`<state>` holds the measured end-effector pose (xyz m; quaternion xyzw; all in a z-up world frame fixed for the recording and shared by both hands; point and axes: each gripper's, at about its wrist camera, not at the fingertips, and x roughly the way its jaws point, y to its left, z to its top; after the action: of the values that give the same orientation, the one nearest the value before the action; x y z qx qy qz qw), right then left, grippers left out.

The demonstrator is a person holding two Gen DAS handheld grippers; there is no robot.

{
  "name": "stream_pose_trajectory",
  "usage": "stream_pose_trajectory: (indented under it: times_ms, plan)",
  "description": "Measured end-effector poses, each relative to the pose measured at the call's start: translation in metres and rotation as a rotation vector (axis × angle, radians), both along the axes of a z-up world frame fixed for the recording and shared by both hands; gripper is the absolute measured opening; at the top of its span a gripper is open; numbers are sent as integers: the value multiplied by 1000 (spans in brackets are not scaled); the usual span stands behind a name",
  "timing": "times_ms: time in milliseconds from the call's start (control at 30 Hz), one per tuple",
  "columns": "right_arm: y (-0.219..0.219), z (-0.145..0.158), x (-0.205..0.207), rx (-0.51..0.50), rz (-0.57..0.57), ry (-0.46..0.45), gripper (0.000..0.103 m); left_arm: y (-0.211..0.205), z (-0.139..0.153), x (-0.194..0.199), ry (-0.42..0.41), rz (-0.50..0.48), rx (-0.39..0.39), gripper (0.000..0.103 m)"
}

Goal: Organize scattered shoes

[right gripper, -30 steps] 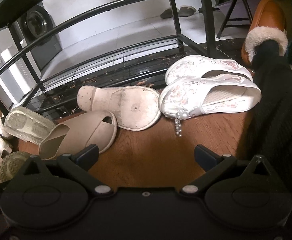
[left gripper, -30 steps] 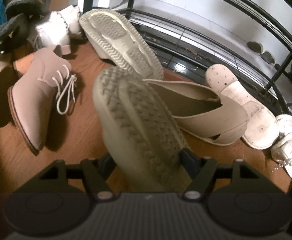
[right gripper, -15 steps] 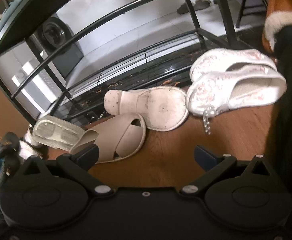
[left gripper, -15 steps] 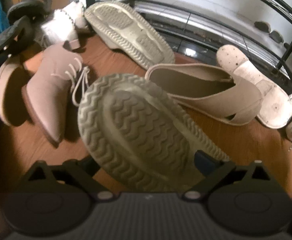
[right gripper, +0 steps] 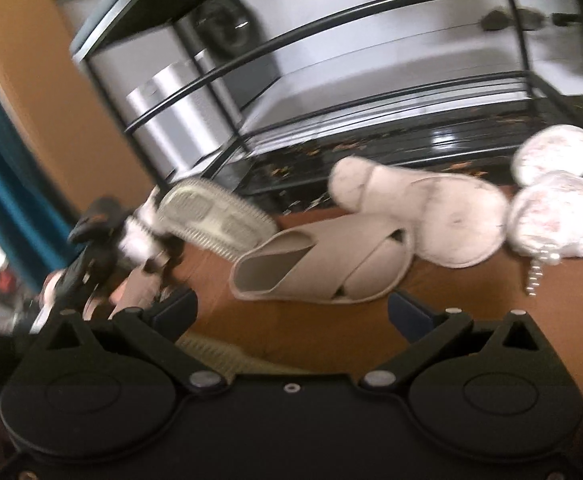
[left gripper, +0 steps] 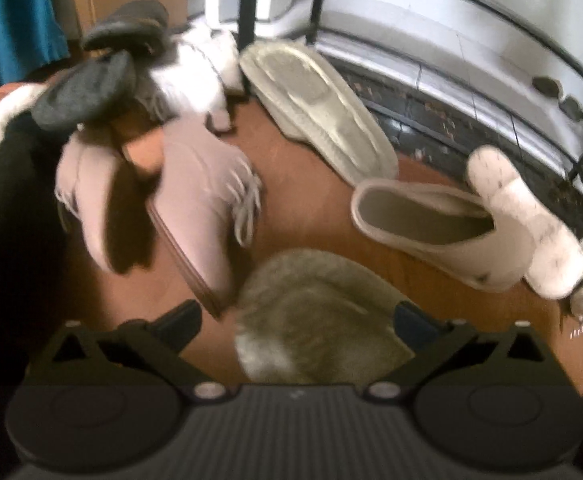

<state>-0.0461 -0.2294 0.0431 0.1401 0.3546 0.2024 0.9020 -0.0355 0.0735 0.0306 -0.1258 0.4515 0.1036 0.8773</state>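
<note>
Here the olive-grey clog [left gripper: 315,320] lies sole-up on the wooden floor [left gripper: 303,208] between the fingers of the left hand-held gripper [left gripper: 297,318], whose jaws are opening and stand wide; the right finger looks just beside the sole's edge, the left finger clearly apart from it, so nothing is gripped. In the right wrist view only a ribbed edge of that clog [right gripper: 211,354] peeps out below the left finger of the right hand-held gripper [right gripper: 291,308], whose jaws are spread wide with bare floor between them.

Ahead and to the left of the left hand-held gripper sits a pink lace-up ankle boot [left gripper: 207,208], its toe pointing back toward the gripper, with its partner [left gripper: 91,200] just beside it further left. Ahead to the right lies a beige cross-strap slipper [left gripper: 431,220], upright, and touching its far end its mate [left gripper: 523,216] lies sole-up. Further ahead, the second olive clog [left gripper: 319,108] lies sole-up near the black metal shoe rack [left gripper: 451,92]. Far left are dark slippers [left gripper: 87,88] heaped on white shoes [left gripper: 199,68].

Right of the right hand-held gripper, two white embroidered slippers [right gripper: 559,208] lie side by side, a bead string [right gripper: 535,276] trailing from the nearer
</note>
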Motion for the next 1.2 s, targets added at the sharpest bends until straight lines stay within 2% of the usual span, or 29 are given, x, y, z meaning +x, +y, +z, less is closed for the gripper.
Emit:
stream_pose_trajectory:
  times_ms: [100,267,367,533,700,967,1033,1200]
  plan:
    - [23,3,-1,-39,132,-13,103,18,8,3,-46,68,20,102]
    - [72,5,-2,-141,350,-40,103,34,3,3,-13,159,85,102]
    - [98,6,-4,-203,459,-61,103,48,-2,4,22,201,54,102]
    - [136,2,0,-293,611,-93,103,65,-8,-3,2,272,43,102]
    - [155,-4,9,-394,597,-90,103,71,-15,-3,8,283,21,102]
    - [175,-16,13,-423,718,-110,103,76,-19,-3,11,307,3,102]
    - [182,-22,16,-452,732,-91,103,78,-20,-3,17,316,-6,102]
    - [192,-28,22,-515,766,-124,103,80,-22,-3,17,326,-11,102]
